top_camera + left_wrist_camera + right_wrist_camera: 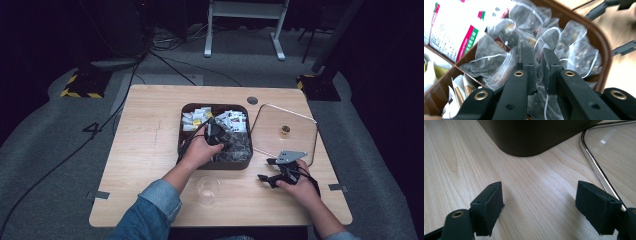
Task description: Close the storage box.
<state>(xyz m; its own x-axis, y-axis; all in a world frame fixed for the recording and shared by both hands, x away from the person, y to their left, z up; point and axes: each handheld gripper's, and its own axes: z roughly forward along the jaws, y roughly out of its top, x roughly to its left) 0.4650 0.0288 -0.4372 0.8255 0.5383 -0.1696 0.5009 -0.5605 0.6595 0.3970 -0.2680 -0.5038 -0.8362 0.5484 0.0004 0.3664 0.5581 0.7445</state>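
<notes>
While the clear tea sachets (571, 50) heap in the brown box's (186, 150) near-right compartment, the left gripper (538, 60) is among them, jaws nearly together pinching one; the right gripper (540, 205), jaws apart, rests beside the glass lid (285, 120).

Lab or studio: dark surround, grey carpet (45, 150), floor cables (60, 162), hazard-taped stand bases (82, 85) at 10 and 2 o'clock.

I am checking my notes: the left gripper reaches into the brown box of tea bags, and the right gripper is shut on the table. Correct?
Not quite: the right gripper is open, its fingers wide apart above the table, as the right gripper view shows.
</notes>
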